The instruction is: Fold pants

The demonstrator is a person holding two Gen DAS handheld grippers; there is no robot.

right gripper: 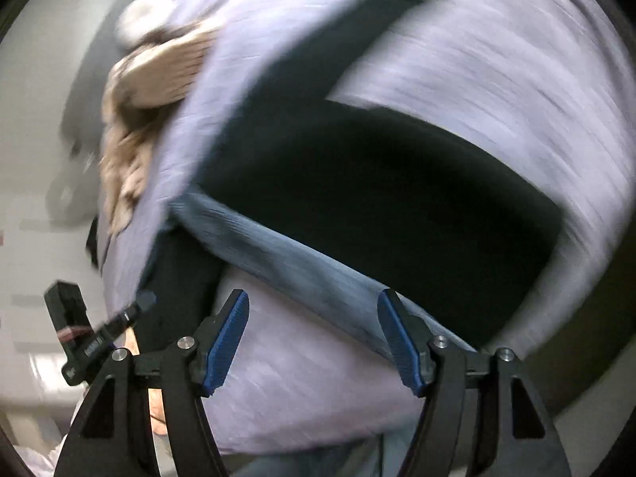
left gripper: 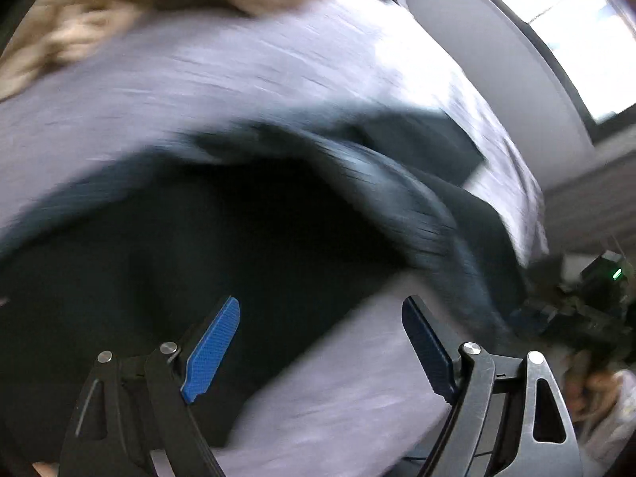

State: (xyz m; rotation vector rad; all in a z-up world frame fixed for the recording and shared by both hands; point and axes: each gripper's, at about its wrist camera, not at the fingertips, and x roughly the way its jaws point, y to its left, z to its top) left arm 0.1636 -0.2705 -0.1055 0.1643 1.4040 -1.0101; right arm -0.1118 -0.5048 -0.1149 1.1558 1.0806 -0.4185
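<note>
Both your left tongs (left gripper: 320, 344) and right tongs (right gripper: 313, 344) gape empty. The dark pants (right gripper: 377, 198) sprawl at twelve o'clock on the lavender sheet (right gripper: 497, 71); in this blur you risk pinching sheet too, near the tan garment (right gripper: 159, 75).

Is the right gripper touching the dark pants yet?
Apart. In the right wrist view the right gripper is open with only the lavender sheet between its fingers; the dark pants lie beyond the fingertips, though motion blur softens the edges.
</note>
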